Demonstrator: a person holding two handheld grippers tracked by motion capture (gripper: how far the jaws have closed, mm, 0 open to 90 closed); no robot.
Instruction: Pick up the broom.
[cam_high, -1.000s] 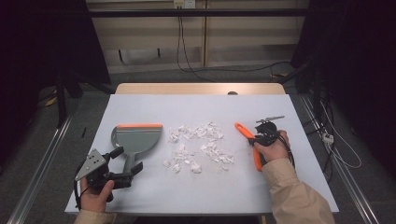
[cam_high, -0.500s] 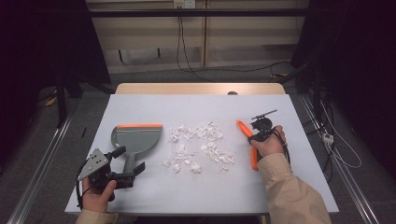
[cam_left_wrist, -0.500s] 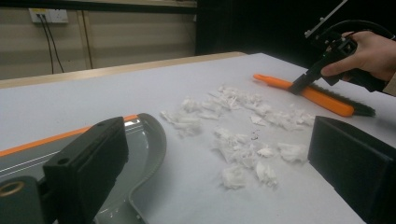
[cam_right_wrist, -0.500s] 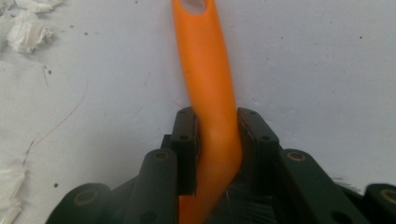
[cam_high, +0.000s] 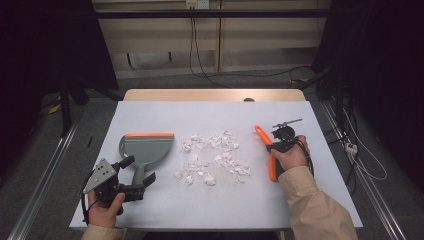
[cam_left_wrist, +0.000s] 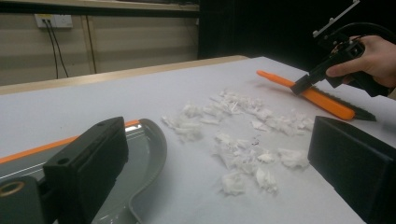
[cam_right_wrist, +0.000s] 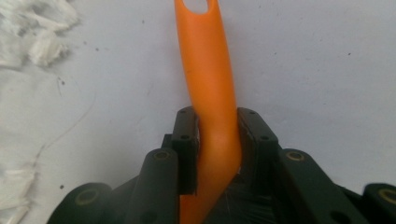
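Here the brush (cam_high: 265, 150), orange and lying on the table (cam_high: 300, 200) just right of the paper scraps (cam_high: 215, 157), is clamped at its handle between the jaws of the right gripper (cam_right_wrist: 214, 140), so the step in hand appears to be picking up the brush. The left gripper (cam_high: 135, 175), jaws wide apart and holding nothing, hovers at the handle of the dustpan (cam_high: 147, 147) left of the scraps. The next move probably calls for closing on that handle, then sweeping the scraps leftward into the pan.

Orange brush (cam_high: 264, 150) | grey dustpan (cam_high: 145, 150), orange edge | white paper scraps (cam_high: 215, 156) | pale grey table (cam_high: 210, 117) | black tools
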